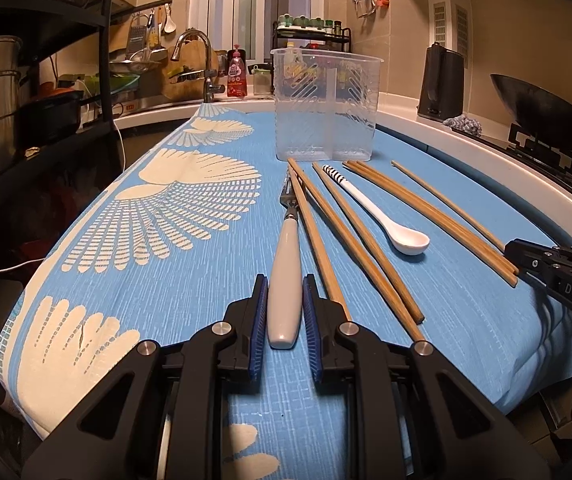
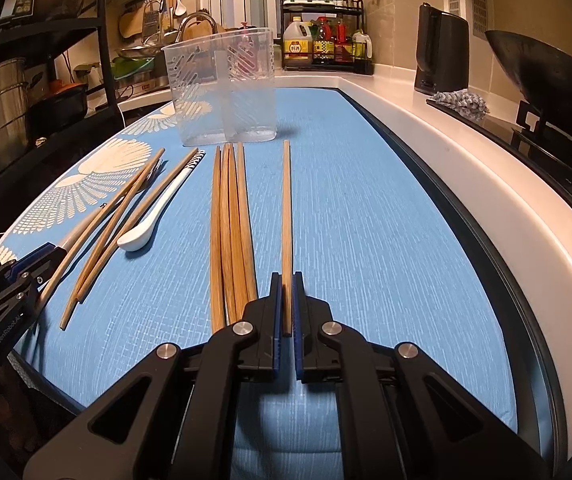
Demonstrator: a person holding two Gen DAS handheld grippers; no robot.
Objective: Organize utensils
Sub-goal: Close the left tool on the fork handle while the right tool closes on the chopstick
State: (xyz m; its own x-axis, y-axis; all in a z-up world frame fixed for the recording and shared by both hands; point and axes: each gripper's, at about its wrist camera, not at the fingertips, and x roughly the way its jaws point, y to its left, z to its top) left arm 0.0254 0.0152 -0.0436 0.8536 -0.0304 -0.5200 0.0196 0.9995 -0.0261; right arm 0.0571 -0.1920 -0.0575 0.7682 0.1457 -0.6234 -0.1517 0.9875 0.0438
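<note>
My left gripper (image 1: 284, 288) is shut on the white handle of a fork (image 1: 286, 280) that lies on the blue cloth, tines pointing away. My right gripper (image 2: 286, 284) is shut on the near end of a single wooden chopstick (image 2: 286, 220), which also lies on the cloth. A clear two-compartment utensil holder (image 1: 326, 106) stands upright at the far end; it also shows in the right wrist view (image 2: 221, 92). Several more chopsticks (image 2: 231, 232) and a white ceramic spoon (image 1: 382, 212) lie between the two grippers.
The blue patterned cloth (image 1: 165, 280) covers the worktop. A white counter edge (image 2: 466, 168) runs along the right, with a black kettle (image 2: 440, 52) and a wok (image 2: 546, 76) on a stove. A sink faucet (image 1: 201, 64) and shelving (image 1: 25, 80) are on the far left.
</note>
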